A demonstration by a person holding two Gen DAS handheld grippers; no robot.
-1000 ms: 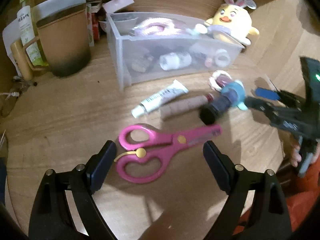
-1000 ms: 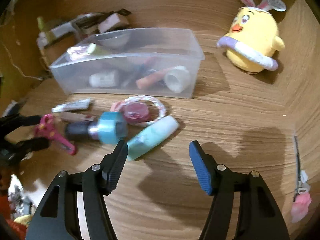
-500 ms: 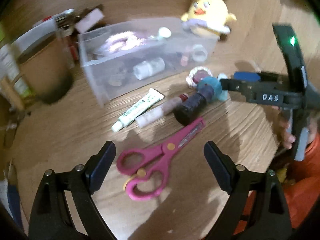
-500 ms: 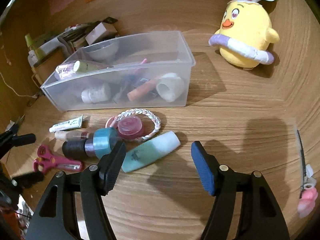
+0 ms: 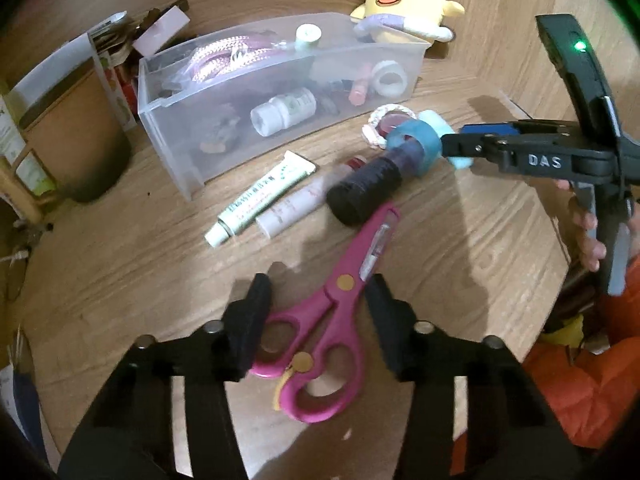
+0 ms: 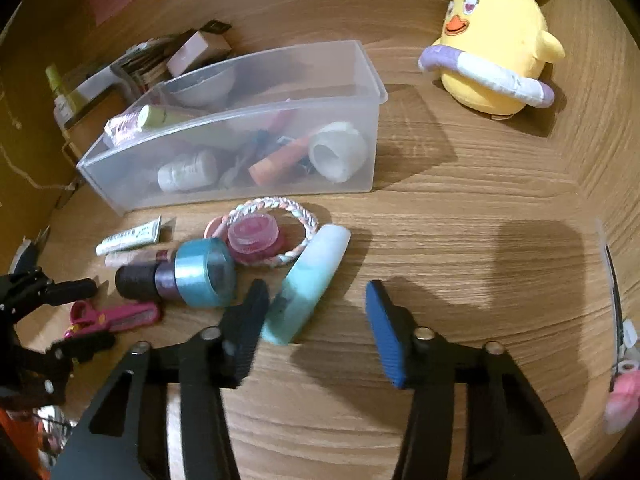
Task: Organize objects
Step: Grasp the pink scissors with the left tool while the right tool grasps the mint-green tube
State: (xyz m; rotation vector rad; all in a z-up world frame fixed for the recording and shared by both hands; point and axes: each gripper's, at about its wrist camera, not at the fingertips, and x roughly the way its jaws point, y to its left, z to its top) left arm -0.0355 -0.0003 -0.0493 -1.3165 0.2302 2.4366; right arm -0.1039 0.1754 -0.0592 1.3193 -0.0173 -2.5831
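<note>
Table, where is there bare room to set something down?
Bare wood lies between the clear bin, the chick plush and the right claw. It is crowded in front of the bin, around the tubes, tape rolls and pink scissors.

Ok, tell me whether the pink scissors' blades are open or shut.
Shut: the pink scissors lie flat on the table, blades together in one straight pink bar.

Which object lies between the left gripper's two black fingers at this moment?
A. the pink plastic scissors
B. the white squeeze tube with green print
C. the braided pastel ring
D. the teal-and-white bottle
A: the left gripper straddles the pink plastic scissors near the pivot, jaws apart and not visibly clamped.
</note>
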